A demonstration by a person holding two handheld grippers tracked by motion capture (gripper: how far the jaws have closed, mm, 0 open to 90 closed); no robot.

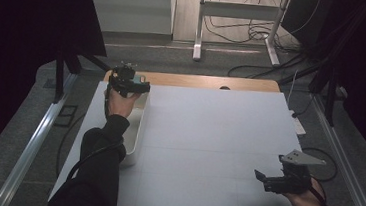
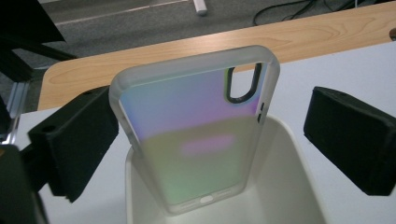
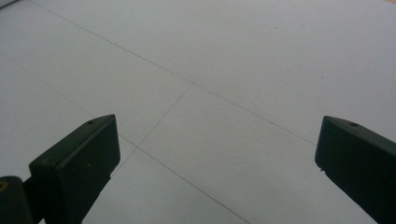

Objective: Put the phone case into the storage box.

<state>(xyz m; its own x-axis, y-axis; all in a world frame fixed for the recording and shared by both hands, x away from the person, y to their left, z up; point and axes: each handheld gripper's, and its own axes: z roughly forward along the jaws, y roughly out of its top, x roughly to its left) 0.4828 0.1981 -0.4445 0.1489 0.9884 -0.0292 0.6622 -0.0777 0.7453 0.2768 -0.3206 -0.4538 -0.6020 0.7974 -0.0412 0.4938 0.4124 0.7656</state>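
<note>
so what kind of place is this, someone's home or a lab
Most likely a lab or recording workspace, not a home: dark curtains flank the white table, loose cables trail over a grey floor, and a bare desk frame stands behind.

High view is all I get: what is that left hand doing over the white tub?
Observer: Its camera shows a phone case, frosted rim with a rainbow sheen, standing on end in the tub.
Operator: Is the claw squeezing it?
Observer: No. The left claw is open, its jaws set wider apart than the case, and one of them stands well clear of it.
</note>
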